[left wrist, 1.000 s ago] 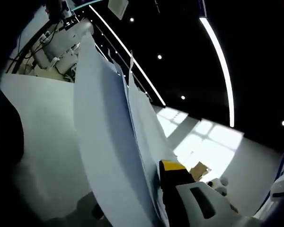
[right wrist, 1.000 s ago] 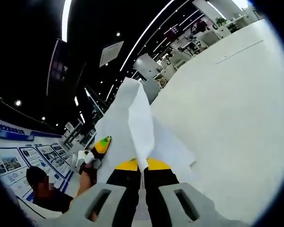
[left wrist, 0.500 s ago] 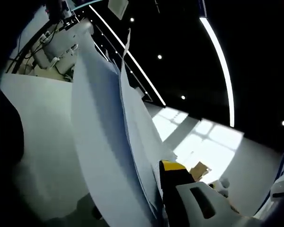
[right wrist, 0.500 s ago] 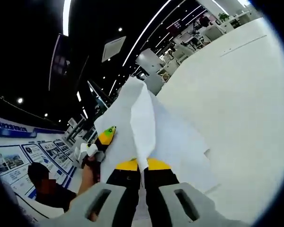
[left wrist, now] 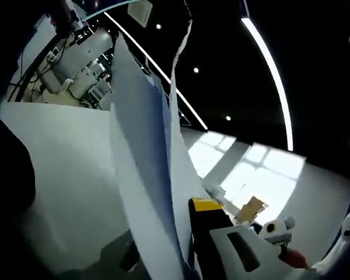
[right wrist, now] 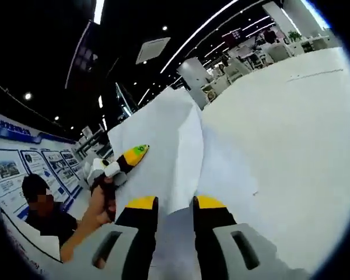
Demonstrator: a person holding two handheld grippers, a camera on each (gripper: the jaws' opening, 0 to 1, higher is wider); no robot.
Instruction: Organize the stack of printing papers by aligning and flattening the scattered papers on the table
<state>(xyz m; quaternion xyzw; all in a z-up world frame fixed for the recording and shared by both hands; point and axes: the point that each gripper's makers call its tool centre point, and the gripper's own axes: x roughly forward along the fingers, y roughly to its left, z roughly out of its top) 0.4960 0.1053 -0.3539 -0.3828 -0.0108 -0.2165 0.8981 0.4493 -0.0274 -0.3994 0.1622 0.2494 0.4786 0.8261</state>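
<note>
A sheaf of white printing papers [left wrist: 146,175] stands on edge on the white table [left wrist: 58,175]. My left gripper [left wrist: 189,205] is shut on its lower edge; one yellow-tipped jaw shows on the right and the sheets hide the other. In the right gripper view the same papers [right wrist: 175,146] rise as a tall folded sheet just beyond my right gripper [right wrist: 175,203]. Its yellow-tipped jaws stand apart and open, with the paper's lower edge near the gap. The left gripper [right wrist: 133,156], held by a hand [right wrist: 102,201], grips the sheet's left side.
The white table [right wrist: 280,146] stretches wide to the right. A person in dark clothes [right wrist: 41,216] is at the left, before wall posters [right wrist: 11,169]. White machines [left wrist: 76,52] stand beyond the table's far end. A small tan object [left wrist: 251,207] lies beyond my left jaw.
My right gripper's jaws, shut on the paper's edge before, have parted and let it go. The left gripper still holds the sheaf, whose top sheets have shifted.
</note>
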